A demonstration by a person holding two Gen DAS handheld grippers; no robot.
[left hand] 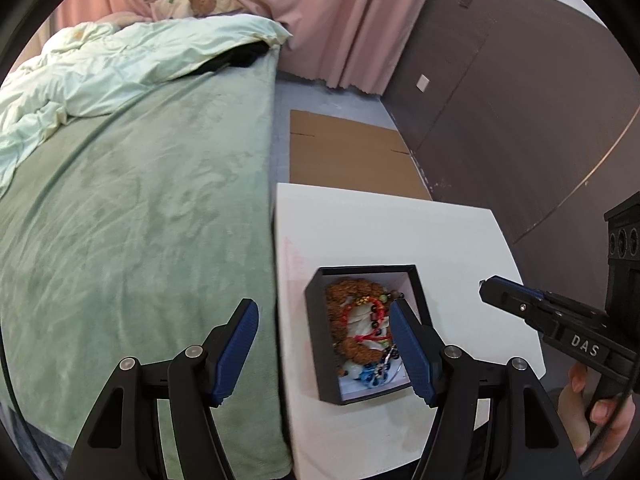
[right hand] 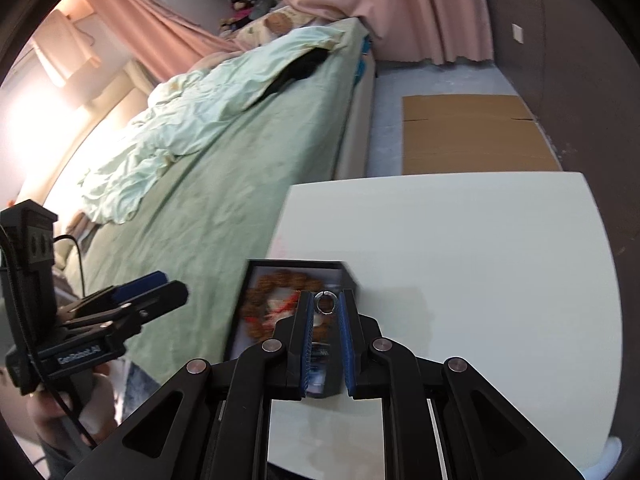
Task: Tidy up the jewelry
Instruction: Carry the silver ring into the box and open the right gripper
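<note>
A small silver ring (right hand: 325,303), open at the top, sits pinched between the right gripper (right hand: 325,305)'s ribbed blue pads, right over the near corner of the black box (left hand: 418,280). Inside that square, white-lined box: a knobbly brown bead bracelet (left hand: 340,294), red cord, glossy blue glass pieces. The box rests on the smooth white table (left hand: 460,240), close to its left edge. Left gripper (left hand: 324,348) hovers spread wide, one finger over the plush green bedspread (left hand: 140,220), the other over the box

Table (left hand: 400,232) – smooth, matt white; bedspread (left hand: 140,220) – plush green cloth; ring (right hand: 325,303) – shiny metal.
</note>
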